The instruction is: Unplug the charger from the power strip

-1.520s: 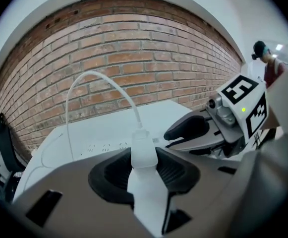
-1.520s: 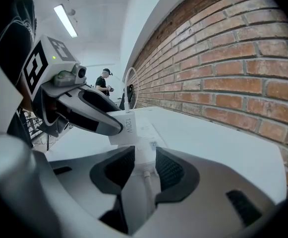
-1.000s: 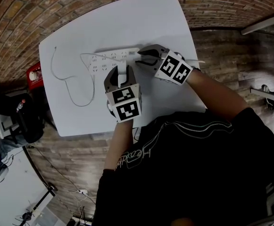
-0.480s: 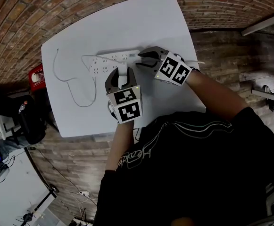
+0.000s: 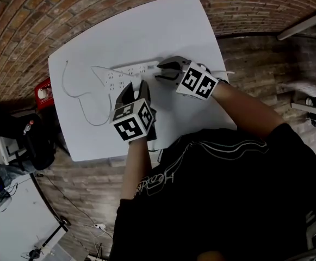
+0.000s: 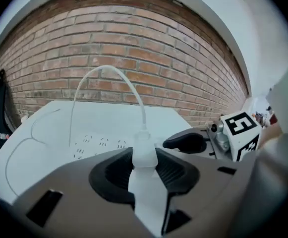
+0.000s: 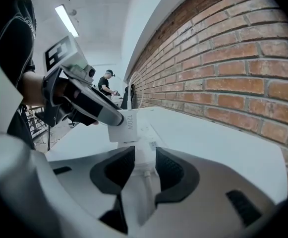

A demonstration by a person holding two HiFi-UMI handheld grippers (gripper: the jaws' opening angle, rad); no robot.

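charger (image 7: 120, 127) 120w print: right gripper view

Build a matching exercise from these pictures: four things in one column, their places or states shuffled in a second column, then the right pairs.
1. charger
2. power strip
3. white cable
4. red object

A. off the table, beside its edge
B. clamped at one end by the right gripper
C. arches up, then trails over the table
D. held in the left gripper

Pairs: 1-D, 2-B, 3-C, 4-A
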